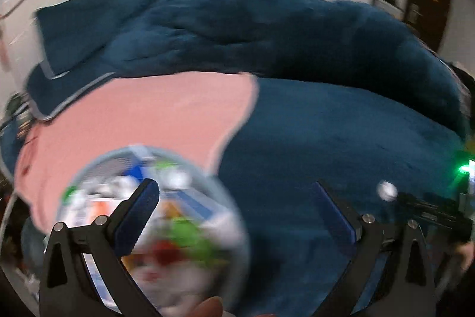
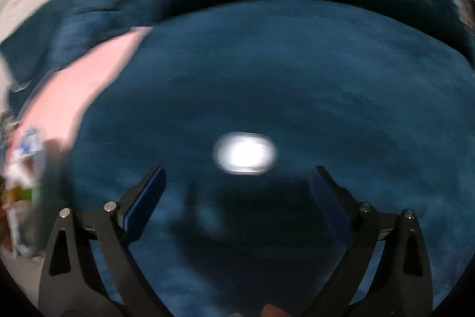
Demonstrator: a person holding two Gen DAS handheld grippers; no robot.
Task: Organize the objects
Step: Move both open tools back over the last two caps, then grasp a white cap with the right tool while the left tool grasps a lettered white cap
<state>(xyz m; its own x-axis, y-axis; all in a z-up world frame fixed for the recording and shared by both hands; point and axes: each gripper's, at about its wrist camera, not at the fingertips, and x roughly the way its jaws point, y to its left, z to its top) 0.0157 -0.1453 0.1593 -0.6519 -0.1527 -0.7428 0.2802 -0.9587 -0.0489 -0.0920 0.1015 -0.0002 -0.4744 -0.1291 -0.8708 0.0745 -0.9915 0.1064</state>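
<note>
A small, white, rounded object (image 2: 245, 153), blurred beyond telling its kind, is seen lying on the dark blue plush bed cover (image 2: 326, 79), just ahead of the right gripper (image 2: 239, 177), whose jaws are spread wide with nothing between them. In the left wrist view a round clear container (image 1: 154, 228) of blurred, colourful items is seen under the left finger of the left gripper (image 1: 234, 195), likewise wide and empty. A pink cloth (image 1: 133, 115) is spread beneath the container.
</note>
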